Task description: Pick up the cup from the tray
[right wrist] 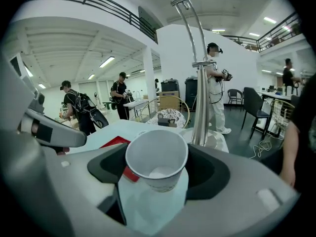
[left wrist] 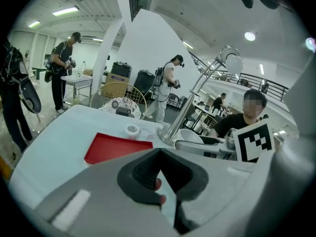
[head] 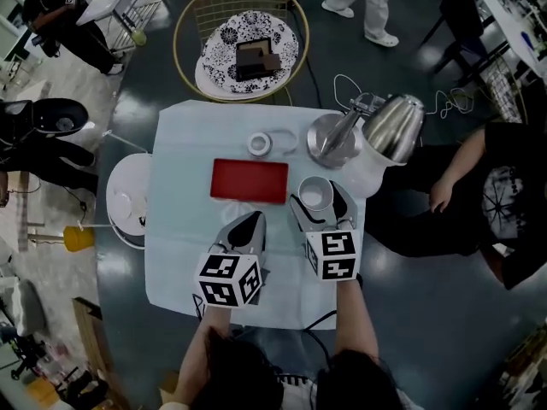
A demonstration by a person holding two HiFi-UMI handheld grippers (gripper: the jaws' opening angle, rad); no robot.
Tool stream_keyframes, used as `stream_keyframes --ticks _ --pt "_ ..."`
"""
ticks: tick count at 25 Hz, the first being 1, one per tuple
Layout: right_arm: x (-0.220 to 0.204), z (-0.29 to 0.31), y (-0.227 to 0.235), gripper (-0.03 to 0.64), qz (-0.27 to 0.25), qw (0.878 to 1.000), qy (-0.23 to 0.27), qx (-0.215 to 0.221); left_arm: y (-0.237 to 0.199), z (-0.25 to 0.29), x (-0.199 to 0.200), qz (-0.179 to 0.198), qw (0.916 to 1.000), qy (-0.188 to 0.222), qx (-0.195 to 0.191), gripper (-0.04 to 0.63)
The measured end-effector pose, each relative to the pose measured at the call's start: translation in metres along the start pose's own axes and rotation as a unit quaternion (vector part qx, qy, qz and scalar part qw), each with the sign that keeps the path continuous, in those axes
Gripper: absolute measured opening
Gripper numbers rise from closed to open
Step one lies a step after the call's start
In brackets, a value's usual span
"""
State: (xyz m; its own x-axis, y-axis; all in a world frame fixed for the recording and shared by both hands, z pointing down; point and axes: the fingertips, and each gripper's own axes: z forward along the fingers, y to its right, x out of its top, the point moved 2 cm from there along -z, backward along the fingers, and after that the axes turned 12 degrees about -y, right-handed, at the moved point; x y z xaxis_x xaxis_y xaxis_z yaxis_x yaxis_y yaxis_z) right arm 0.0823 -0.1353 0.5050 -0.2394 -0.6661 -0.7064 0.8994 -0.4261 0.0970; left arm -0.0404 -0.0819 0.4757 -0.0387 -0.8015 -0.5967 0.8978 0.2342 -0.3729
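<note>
A white paper cup [head: 314, 197] sits between the jaws of my right gripper [head: 318, 191], just right of the red tray [head: 249, 180] on the pale tablecloth. In the right gripper view the cup [right wrist: 157, 158] tilts slightly, mouth toward the camera, pinched on both sides by my right gripper [right wrist: 158, 154], which is shut on it. The tray [right wrist: 114, 142] shows behind it and carries nothing. My left gripper [head: 254, 219] hovers at the tray's front edge with its jaws together and nothing in them. In the left gripper view the tray [left wrist: 116, 147] lies ahead to the left.
A tape roll [head: 260, 143] lies behind the tray. A silver lamp base [head: 332, 141] and a steel kettle [head: 395, 126] stand at the back right. A wire chair [head: 244, 41] is beyond the table, a white stool [head: 128, 199] left, a seated person [head: 479, 186] right.
</note>
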Motion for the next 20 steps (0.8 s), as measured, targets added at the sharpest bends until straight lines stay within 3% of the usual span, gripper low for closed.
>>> stream_keyframes --ticks 20 --pt "-0.047 -0.009 0.027 0.379 0.023 1.0 -0.019 -0.01 0.033 0.034 -0.007 0.036 0.9985 -0.021 -0.035 0.0"
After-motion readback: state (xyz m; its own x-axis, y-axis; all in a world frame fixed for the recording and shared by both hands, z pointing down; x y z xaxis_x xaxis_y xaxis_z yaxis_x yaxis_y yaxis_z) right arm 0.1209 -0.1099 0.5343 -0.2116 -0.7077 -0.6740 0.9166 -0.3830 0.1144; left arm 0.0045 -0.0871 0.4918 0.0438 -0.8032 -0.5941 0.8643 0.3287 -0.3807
